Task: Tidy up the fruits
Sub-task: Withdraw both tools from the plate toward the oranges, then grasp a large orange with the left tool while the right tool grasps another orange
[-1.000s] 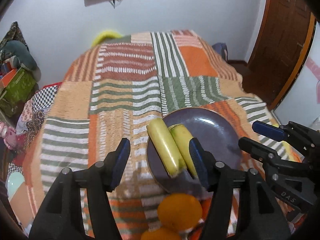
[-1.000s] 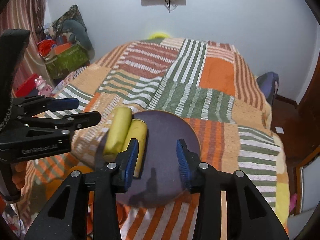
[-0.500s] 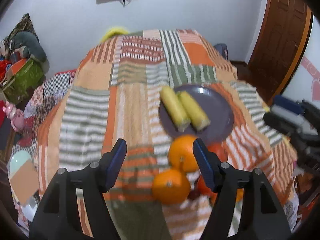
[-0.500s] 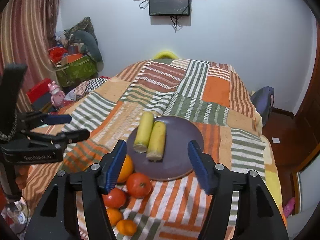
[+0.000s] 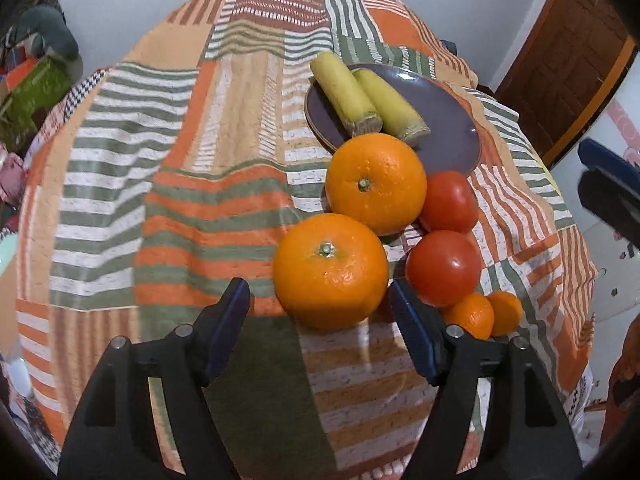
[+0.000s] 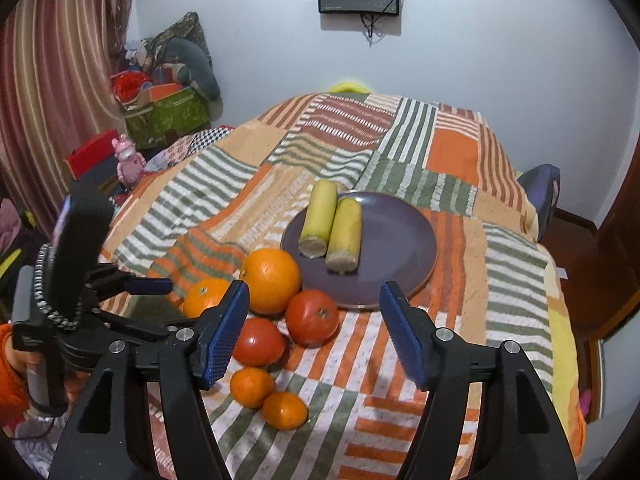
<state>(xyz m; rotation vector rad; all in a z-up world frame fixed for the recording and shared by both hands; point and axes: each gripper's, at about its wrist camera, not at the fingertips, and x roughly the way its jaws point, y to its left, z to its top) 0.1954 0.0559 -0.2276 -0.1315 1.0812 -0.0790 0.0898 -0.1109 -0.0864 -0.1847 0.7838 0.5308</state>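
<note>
**Left claw lines up on the near orange**

A purple plate [image 6: 396, 240] sits on a bed under a striped patchwork blanket [image 5: 180, 184]. Two yellow banana pieces [image 6: 332, 230] lie side by side on the plate's left half, cut ends toward the camera. The rest of the fruit is still on the blanket at about 7 o'clock from the plate: a far orange [image 5: 376, 182] touching the plate rim, a near orange [image 5: 330, 270] just beside it, two tomatoes [image 6: 312, 316] and two small tangerines [image 6: 266, 398] nearest the person.

The left claw [image 5: 320, 332] points steeply down with its jaws opening; the near orange sits just ahead of the gap, toward 12 o'clock, and nothing lies between the pads yet. The right claw [image 6: 314, 332] is also opening and empty, hovering above the tomatoes and the plate's near rim.

The step in hand looks like the approach to a pick of the near orange. The next move likely calls for jaws spread wider than the fruit, a descent around its middle, then a lift toward the bare right half of the plate. A round fruit on soft bedding may roll when nudged.
</note>
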